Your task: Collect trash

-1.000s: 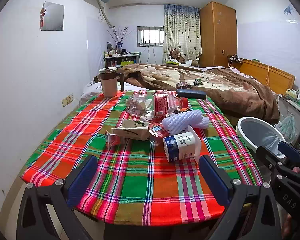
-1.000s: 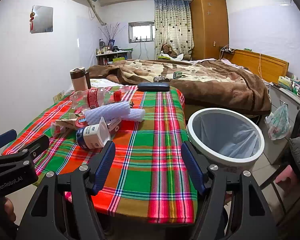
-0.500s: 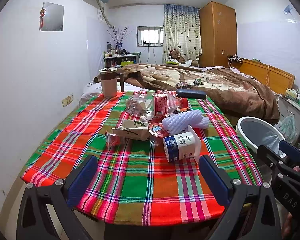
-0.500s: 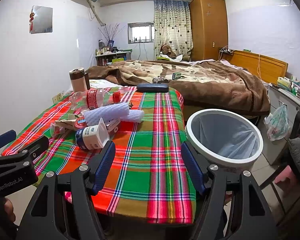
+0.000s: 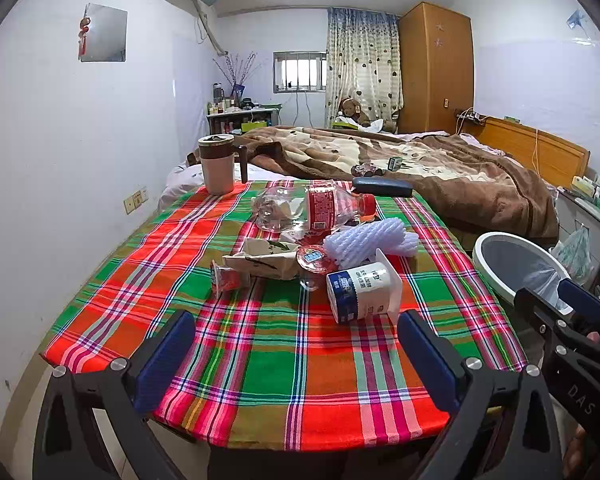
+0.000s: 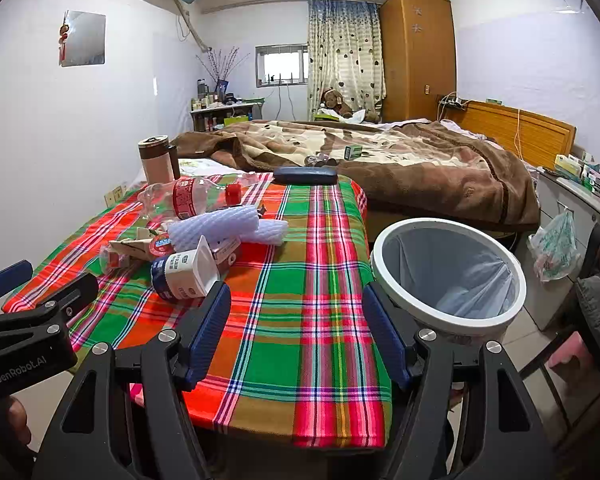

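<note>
A plaid-clothed table carries a mug, crushed bottle, yogurt cup, foam sleeves, carton and dark case

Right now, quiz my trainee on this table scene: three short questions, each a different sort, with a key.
1. True or false: the left claw is shut on the yogurt cup.
2. The bin stands: A) on the table, B) beside the table, C) on the bed.
3. Fill in: the plastic bottle has a ___ cap.

Key: 1 false, both it and the right claw are open; 2 B; 3 red.
</note>
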The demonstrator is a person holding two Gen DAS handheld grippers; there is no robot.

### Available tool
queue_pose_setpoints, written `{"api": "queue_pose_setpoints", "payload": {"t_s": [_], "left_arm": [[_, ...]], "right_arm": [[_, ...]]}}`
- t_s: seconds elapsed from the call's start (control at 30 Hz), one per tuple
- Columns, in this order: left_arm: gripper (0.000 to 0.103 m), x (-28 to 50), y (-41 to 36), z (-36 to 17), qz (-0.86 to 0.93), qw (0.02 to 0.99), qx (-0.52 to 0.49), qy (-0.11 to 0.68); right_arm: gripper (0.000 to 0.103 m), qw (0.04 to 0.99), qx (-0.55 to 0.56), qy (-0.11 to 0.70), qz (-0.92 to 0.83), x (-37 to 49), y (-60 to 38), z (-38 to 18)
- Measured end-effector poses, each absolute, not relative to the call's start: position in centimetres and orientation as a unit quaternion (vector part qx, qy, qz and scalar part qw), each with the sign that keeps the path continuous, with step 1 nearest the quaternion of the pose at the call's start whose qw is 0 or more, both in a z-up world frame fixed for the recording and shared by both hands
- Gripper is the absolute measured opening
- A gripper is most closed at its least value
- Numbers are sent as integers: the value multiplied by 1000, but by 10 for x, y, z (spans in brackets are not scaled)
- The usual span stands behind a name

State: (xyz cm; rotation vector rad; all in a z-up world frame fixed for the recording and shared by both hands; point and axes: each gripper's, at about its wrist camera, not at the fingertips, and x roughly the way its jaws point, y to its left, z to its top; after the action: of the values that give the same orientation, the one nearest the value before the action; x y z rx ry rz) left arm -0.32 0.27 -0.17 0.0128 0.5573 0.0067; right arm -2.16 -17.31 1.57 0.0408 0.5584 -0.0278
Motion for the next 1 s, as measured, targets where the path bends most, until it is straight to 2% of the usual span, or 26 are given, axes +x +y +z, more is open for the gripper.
{"api": "queue_pose_setpoints", "payload": {"t_s": [0.47, 1.0], "left_arm": [[103, -2, 5, -4, 3, 959, 3, 282], [103, 57, 81, -32, -11, 940, -21, 340]], "right_arm": [[69, 960, 17, 279, -4, -18, -168, 15], [69, 942, 8, 314, 119, 34, -120, -11]]}}
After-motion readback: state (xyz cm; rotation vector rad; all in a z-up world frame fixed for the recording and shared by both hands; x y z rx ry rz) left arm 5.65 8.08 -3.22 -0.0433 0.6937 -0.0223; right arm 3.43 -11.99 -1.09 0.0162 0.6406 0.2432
